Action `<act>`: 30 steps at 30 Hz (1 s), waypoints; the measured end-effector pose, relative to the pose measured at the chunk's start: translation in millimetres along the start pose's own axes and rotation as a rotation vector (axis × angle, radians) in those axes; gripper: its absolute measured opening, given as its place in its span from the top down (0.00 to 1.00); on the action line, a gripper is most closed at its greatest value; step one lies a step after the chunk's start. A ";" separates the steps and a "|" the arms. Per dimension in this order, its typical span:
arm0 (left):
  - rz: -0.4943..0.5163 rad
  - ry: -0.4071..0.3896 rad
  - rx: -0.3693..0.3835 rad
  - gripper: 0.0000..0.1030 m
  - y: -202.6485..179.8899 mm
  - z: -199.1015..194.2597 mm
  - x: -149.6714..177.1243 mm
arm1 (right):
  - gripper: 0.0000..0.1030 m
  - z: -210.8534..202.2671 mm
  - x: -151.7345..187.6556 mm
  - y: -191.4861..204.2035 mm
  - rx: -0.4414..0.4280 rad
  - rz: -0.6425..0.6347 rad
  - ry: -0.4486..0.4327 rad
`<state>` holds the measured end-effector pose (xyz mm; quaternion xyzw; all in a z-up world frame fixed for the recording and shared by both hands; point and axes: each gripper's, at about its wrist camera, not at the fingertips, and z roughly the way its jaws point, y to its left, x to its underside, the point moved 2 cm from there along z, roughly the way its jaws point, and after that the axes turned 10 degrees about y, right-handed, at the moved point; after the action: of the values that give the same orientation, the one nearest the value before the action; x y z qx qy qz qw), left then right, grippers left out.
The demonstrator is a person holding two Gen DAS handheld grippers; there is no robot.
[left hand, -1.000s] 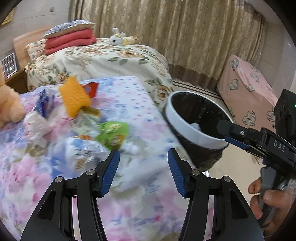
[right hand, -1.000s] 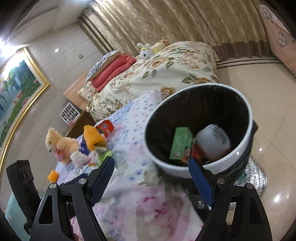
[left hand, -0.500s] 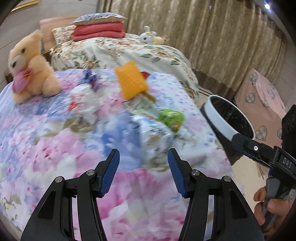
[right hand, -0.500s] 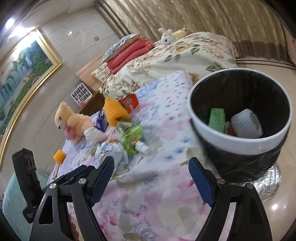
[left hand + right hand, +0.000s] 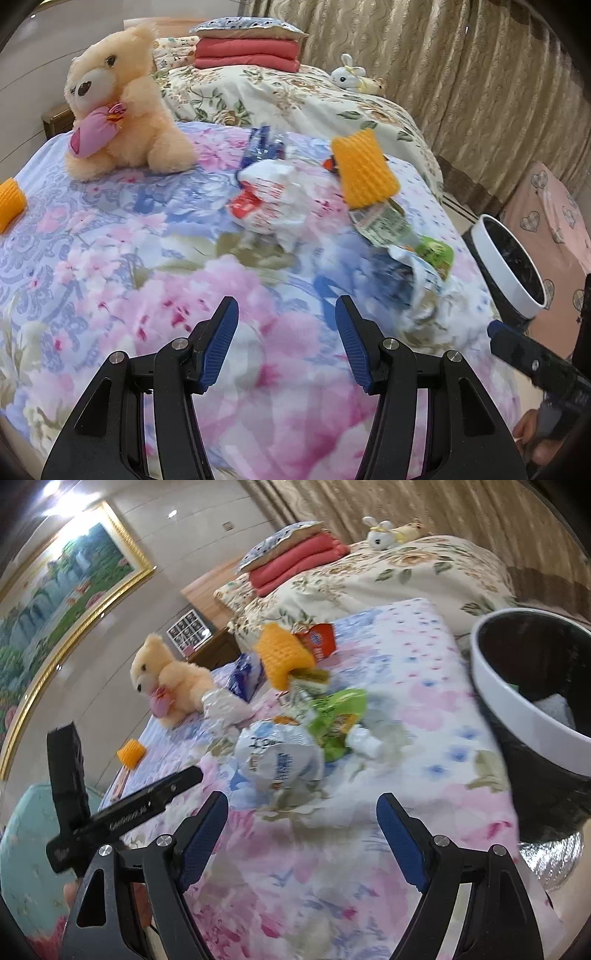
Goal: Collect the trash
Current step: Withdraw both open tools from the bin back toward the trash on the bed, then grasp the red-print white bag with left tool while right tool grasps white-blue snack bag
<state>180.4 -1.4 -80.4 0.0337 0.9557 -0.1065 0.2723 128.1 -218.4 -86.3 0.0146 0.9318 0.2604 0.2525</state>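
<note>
Only the right wrist view shows the bin's [image 5: 517,709] contents.

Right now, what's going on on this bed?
A person holds two grippers over the floral bedspread, clearing trash. The left gripper and right gripper are both open and empty. Wrappers lie in a loose pile: a crumpled white bag, a green packet and an orange foam sleeve. The bin beside the bed already holds some trash. A teddy bear sits further back.
</note>
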 end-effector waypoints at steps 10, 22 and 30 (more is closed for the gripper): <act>0.024 0.001 -0.004 0.41 10.7 18.7 -31.0 | 0.17 26.3 -11.4 23.9 0.016 -0.075 0.021; 0.016 0.024 -0.022 0.41 17.9 51.7 -61.9 | 0.16 57.4 -26.4 23.1 0.081 -0.077 0.043; 0.017 0.068 0.031 0.88 19.4 68.4 -65.9 | 0.53 60.1 -27.0 18.4 0.089 -0.061 0.048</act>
<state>273.9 2.0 -105.9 0.0495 0.9624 -0.1179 0.2398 178.5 -178.1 -109.0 -0.0086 0.9483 0.2110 0.2369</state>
